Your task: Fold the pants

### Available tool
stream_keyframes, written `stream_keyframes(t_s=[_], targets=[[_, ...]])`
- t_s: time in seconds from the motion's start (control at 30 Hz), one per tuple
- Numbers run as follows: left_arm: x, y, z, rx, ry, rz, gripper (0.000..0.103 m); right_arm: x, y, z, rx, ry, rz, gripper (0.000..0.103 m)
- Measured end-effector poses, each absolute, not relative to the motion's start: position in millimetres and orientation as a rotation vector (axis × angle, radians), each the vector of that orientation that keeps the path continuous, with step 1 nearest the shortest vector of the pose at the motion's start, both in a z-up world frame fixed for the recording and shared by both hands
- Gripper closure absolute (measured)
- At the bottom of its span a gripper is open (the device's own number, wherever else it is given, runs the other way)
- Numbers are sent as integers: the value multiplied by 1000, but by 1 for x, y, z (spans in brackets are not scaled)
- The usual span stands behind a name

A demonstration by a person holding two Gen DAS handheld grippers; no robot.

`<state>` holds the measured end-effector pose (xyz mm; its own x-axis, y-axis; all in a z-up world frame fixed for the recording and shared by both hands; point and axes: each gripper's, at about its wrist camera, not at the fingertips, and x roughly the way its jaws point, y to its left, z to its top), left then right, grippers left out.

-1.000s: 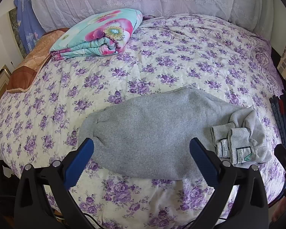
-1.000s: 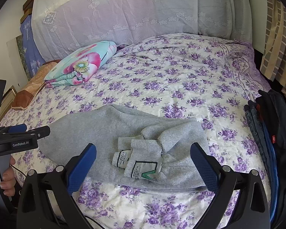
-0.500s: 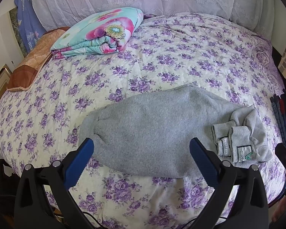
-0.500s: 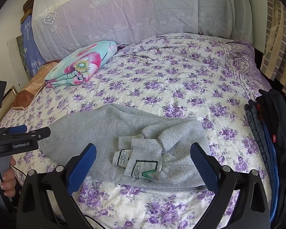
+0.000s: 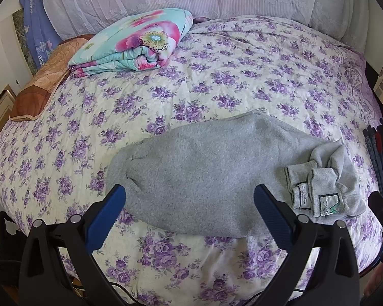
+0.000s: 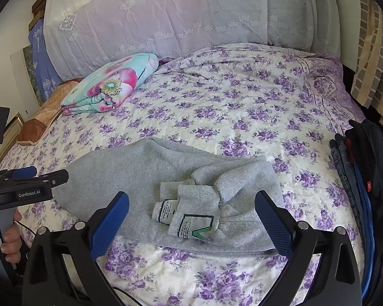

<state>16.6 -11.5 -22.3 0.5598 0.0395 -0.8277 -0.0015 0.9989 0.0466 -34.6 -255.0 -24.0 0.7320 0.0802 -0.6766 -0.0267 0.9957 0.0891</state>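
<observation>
Mostly done, by the look of it: the grey pants [image 5: 206, 178] lie on the bed [image 5: 217, 76] near its front edge, folded over into a compact bundle, waistband and labels [image 6: 191, 211] turned up at the right end. That end is still lumpy, so a last tidy fold or smoothing may remain; hard to tell how many layers are stacked. Left hand-held gripper [image 5: 190, 210] hovers above the left half, jaws wide, holding nothing. Right hand-held gripper [image 6: 191, 219] hovers over the label end, jaws wide, empty too. Compared with a second ago: almost nothing differs, pants unmoved, left view drifted slightly back.
</observation>
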Motion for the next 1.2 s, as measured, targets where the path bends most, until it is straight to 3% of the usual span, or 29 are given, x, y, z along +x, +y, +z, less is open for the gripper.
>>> stream_keyframes(t_s=[0.8, 1.2], targets=[[18, 34, -42, -35, 1044, 123, 5, -18, -264, -57, 91, 786, 56, 4], [-1, 95, -58, -160, 1134, 232, 5, 0, -182, -115, -432, 733, -17, 5]])
